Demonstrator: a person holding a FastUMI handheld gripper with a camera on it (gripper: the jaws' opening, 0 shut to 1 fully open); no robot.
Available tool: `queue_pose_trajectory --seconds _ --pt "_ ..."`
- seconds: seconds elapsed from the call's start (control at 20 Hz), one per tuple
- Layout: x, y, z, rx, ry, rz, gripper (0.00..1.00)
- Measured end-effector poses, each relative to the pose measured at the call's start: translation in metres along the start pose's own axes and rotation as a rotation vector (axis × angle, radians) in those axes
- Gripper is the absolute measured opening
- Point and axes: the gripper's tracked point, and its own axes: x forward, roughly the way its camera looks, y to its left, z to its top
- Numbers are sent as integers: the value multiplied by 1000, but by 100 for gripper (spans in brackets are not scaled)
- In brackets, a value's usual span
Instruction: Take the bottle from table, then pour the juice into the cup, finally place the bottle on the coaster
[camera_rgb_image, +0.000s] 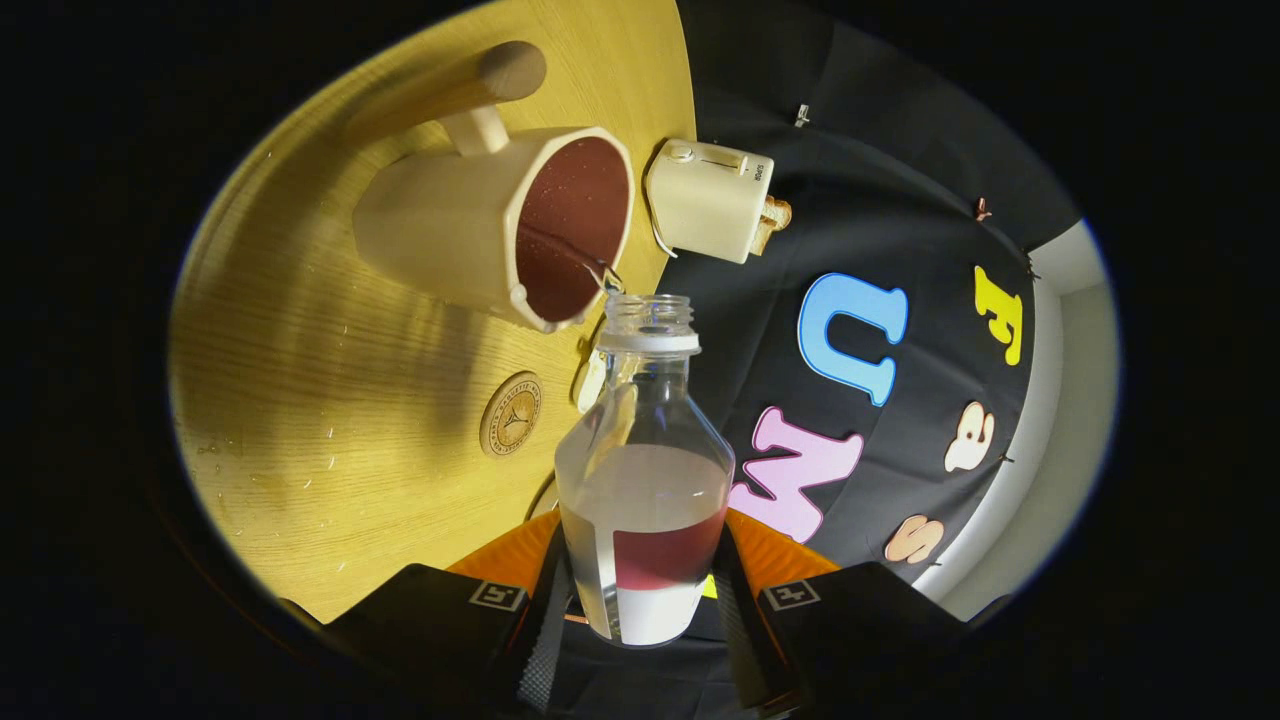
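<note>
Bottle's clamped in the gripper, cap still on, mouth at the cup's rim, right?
Not quite: the gripper view shows the cap is off. The bottle is clamped in the gripper, its open mouth at the rim of the cup.

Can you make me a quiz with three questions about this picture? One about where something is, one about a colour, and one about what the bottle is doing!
1. Where is the round coaster?
A. on the wooden table, beside the bottle
B. inside the cup
C. on top of the toaster

2. What colour is the inside of the cup?
A. green
B. dark red
C. blue

3. What is the bottle doing?
A. standing capped on the table
B. lying on the coaster
C. held in the gripper, uncapped, mouth at the cup's rim

Answers: 1 A, the coaster lies flat on the wood. 2 B, the cup's inner wall shows dark red. 3 C, both fingers press the bottle's sides.
</note>
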Motion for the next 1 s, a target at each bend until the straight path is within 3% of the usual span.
queue_pose_trajectory --seconds 1.0 --pt "-2 -13 10 -121 -61 -50 70"
